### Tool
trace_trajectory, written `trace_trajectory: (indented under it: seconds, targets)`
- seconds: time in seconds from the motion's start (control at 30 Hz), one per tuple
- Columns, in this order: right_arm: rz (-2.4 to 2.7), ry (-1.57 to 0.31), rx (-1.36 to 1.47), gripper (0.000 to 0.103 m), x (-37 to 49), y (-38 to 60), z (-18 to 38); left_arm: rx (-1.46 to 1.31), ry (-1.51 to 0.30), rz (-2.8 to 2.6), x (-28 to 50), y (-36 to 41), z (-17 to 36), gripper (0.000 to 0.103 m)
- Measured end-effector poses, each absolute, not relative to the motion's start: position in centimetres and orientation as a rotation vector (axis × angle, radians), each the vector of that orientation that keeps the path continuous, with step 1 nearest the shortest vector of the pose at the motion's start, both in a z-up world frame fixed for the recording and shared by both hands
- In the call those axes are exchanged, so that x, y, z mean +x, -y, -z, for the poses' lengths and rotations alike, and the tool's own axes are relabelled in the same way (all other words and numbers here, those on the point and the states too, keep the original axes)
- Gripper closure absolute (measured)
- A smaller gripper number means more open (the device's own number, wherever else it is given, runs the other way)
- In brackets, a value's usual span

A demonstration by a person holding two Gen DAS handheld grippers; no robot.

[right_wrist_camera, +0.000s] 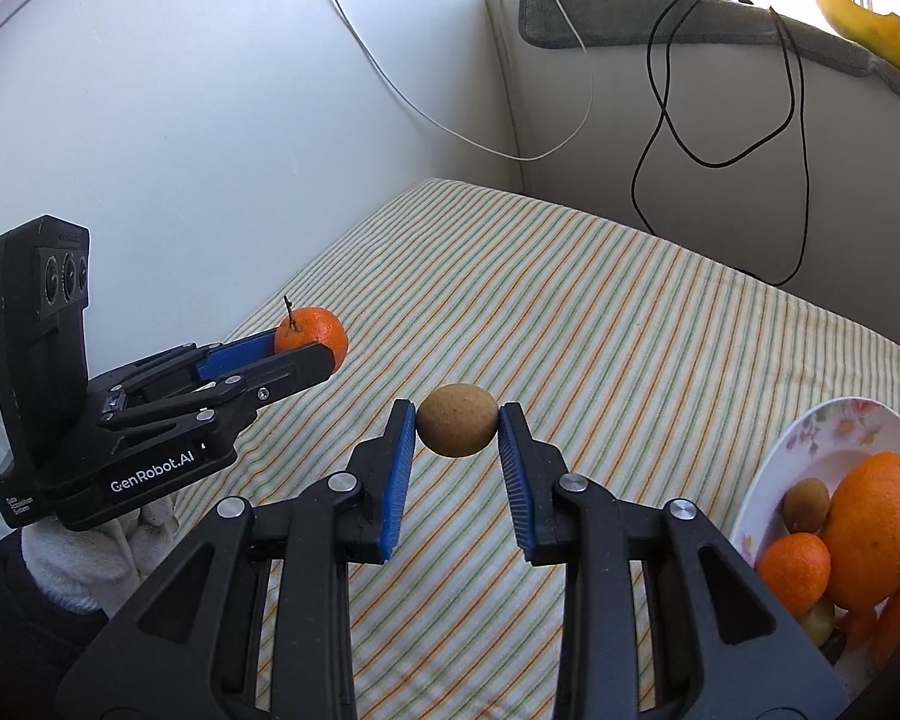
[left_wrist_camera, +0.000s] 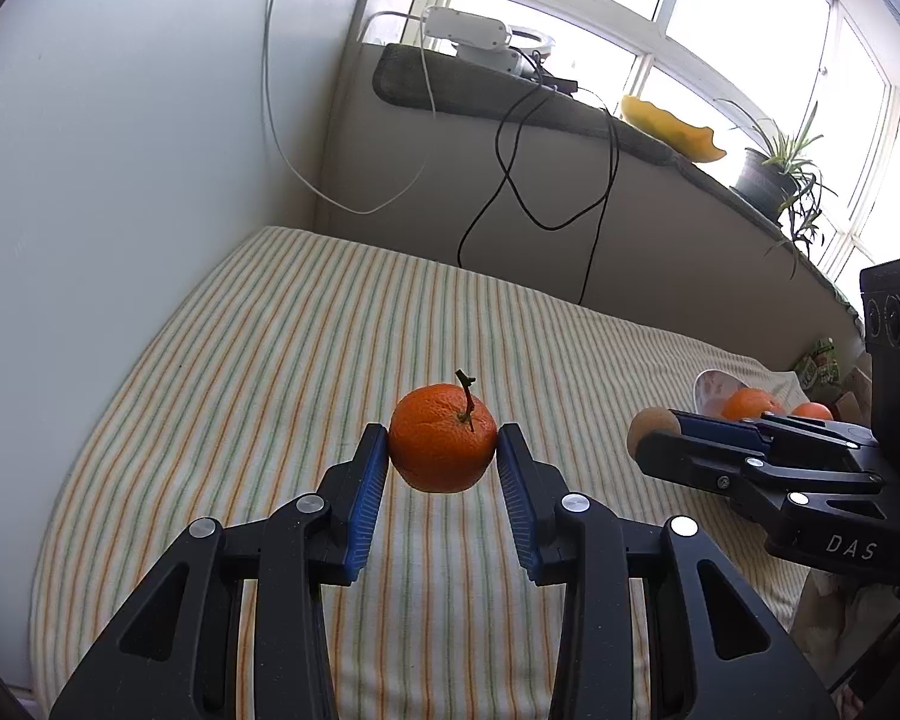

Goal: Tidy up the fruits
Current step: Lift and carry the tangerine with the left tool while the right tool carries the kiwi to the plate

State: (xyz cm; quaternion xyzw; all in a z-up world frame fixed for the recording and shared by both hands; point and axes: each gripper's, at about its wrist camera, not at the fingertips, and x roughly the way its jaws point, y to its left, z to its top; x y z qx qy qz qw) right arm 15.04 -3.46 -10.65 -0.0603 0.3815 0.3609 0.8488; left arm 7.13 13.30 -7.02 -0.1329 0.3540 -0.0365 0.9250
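Observation:
My left gripper (left_wrist_camera: 443, 443) is shut on a tangerine (left_wrist_camera: 443, 445) with a short stem and holds it above the striped cloth (left_wrist_camera: 270, 360). It also shows in the right wrist view (right_wrist_camera: 315, 345) with the tangerine (right_wrist_camera: 318, 330). My right gripper (right_wrist_camera: 457, 426) is shut on a brown kiwi (right_wrist_camera: 457, 427) and holds it above the cloth (right_wrist_camera: 630, 330). It shows at the right of the left wrist view (left_wrist_camera: 654, 435) with the kiwi (left_wrist_camera: 651, 429). A floral plate (right_wrist_camera: 810, 444) at the right holds an orange (right_wrist_camera: 879, 534), a tangerine (right_wrist_camera: 793, 570), a kiwi (right_wrist_camera: 805, 504) and other fruit.
A white wall (left_wrist_camera: 120, 180) borders the cloth on the left. A sill behind carries a grey mat (left_wrist_camera: 510, 96), a white device (left_wrist_camera: 468, 30), hanging cables (left_wrist_camera: 510, 192), a yellow dish (left_wrist_camera: 672, 129) and a potted plant (left_wrist_camera: 774, 174).

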Motion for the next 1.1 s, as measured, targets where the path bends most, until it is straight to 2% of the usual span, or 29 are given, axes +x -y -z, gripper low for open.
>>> trace_trajectory:
  seconds: [0.57,1.1]
  targets:
    - [-0.689,-0.721,-0.060,0.073,11.8,11.0,7.8,-0.232,-0.716,0.193,8.2,-6.5,5.5,0.067]
    - [-0.553,-0.719,0.002,0.073,10.5,20.1,8.9,-0.185,-0.733,0.314,10.0,-0.4,5.1,0.067]
